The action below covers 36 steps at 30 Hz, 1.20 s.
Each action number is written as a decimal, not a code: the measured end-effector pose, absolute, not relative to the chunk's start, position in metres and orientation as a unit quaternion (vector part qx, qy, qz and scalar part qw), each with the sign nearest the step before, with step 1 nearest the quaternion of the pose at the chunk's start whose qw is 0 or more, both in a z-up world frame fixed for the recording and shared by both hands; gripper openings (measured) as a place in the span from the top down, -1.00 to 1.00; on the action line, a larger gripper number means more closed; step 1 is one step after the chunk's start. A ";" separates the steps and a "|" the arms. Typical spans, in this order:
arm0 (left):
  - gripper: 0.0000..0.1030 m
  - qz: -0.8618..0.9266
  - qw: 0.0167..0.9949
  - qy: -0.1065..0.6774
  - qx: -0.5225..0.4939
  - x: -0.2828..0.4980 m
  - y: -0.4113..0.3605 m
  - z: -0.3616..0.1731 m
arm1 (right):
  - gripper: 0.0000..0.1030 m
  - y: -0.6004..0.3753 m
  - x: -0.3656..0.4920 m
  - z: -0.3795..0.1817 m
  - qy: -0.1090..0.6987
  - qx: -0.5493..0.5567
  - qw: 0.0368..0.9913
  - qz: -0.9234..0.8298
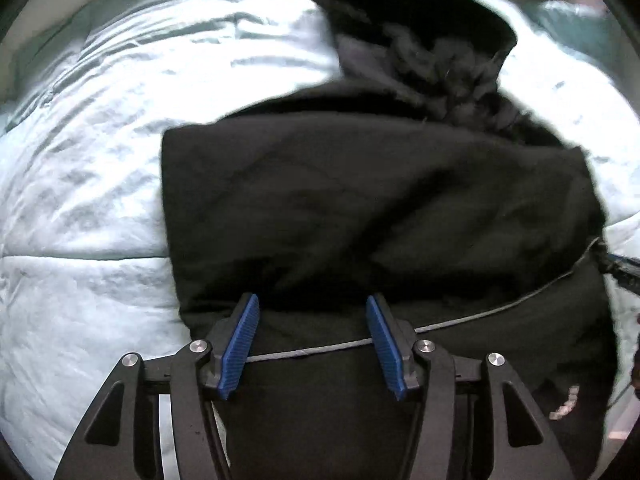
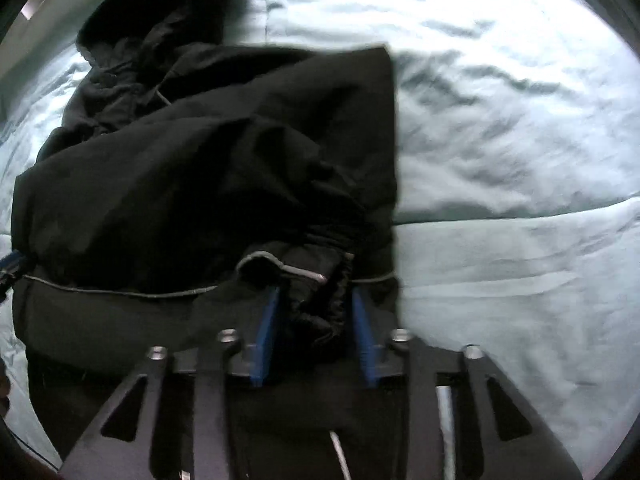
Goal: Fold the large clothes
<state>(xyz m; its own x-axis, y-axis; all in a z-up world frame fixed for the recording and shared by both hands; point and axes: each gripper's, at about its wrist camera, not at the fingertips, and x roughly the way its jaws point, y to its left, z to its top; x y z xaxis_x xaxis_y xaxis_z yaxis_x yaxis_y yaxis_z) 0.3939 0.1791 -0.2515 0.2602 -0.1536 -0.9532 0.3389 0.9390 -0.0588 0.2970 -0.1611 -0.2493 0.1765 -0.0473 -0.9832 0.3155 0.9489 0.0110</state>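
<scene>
Pale blue bedding point(image 1: 80, 184) carried a black jacket point(image 1: 360, 200), half folded. Left hand-held gripper point(image 1: 312, 344) spread over its hem; right hand-held gripper point(image 2: 316, 312) parted around bunched fabric. Both should pinch firmly before folding.

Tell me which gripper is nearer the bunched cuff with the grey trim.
Right. The right gripper straddles the bunched cuff; the left gripper hovers farther along the black jacket, over its grey piping.
</scene>
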 end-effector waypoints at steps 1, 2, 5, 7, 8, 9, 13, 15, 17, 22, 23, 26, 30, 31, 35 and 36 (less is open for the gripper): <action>-0.12 -0.163 0.793 0.582 0.068 0.394 0.182 -0.242 | -0.08 -0.159 0.296 -0.236 0.621 0.096 0.768 -0.124; -0.12 -0.175 0.798 0.574 0.055 0.393 0.184 -0.231 | -0.18 -0.156 0.296 -0.223 0.609 0.087 0.779 -0.123; -0.12 -0.195 0.801 0.565 0.038 0.401 0.177 -0.216 | -0.28 -0.138 0.310 -0.195 0.581 0.084 0.805 -0.089; -0.13 -0.201 0.798 0.567 0.038 0.410 0.163 -0.221 | -0.28 -0.121 0.329 -0.194 0.577 0.107 0.808 -0.054; -0.13 -0.200 0.794 0.573 0.038 0.415 0.156 -0.227 | -0.28 -0.109 0.343 -0.199 0.578 0.115 0.807 -0.036; -0.13 -0.199 0.789 0.580 0.035 0.419 0.150 -0.235 | -0.28 -0.098 0.350 -0.205 0.579 0.115 0.807 -0.029; -0.13 -0.180 0.776 0.603 0.037 0.425 0.137 -0.270 | -0.27 -0.064 0.387 -0.254 0.612 0.089 0.785 -0.033; -0.12 -0.173 0.767 0.617 0.036 0.428 0.137 -0.285 | -0.27 -0.064 0.391 -0.283 0.634 0.087 0.767 -0.041; -0.12 -0.173 0.765 0.619 0.032 0.430 0.137 -0.287 | -0.24 -0.068 0.392 -0.289 0.633 0.093 0.768 -0.037; -0.13 -0.187 0.777 0.601 0.033 0.415 0.141 -0.259 | -0.24 -0.081 0.378 -0.269 0.629 0.106 0.770 -0.027; -0.13 -0.194 0.779 0.595 0.025 0.408 0.146 -0.249 | -0.24 -0.085 0.368 -0.259 0.623 0.110 0.774 -0.026; -0.13 -0.200 0.791 0.578 0.016 0.383 0.166 -0.224 | -0.25 -0.095 0.334 -0.230 0.602 0.104 0.791 -0.032; -0.13 -0.206 0.782 0.588 0.009 0.357 0.191 -0.227 | -0.24 -0.101 0.298 -0.230 0.611 0.083 0.786 -0.054; -0.13 -0.197 0.775 0.600 0.011 0.352 0.194 -0.237 | -0.16 -0.105 0.295 -0.238 0.620 0.081 0.778 -0.057; -0.12 -0.167 0.762 0.626 0.008 0.350 0.208 -0.280 | -0.06 -0.120 0.287 -0.273 0.648 0.124 0.749 -0.061; -0.12 -0.164 0.762 0.626 0.006 0.351 0.207 -0.281 | -0.06 -0.121 0.288 -0.276 0.649 0.130 0.747 -0.061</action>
<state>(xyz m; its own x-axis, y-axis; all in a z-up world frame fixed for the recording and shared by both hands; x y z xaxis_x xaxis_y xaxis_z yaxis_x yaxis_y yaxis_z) 0.3508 0.2069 -0.2813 0.1618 -0.2422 -0.9566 0.2571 0.9463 -0.1961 0.2883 -0.1214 -0.2762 0.1511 0.0778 -0.9855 0.2596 0.9588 0.1155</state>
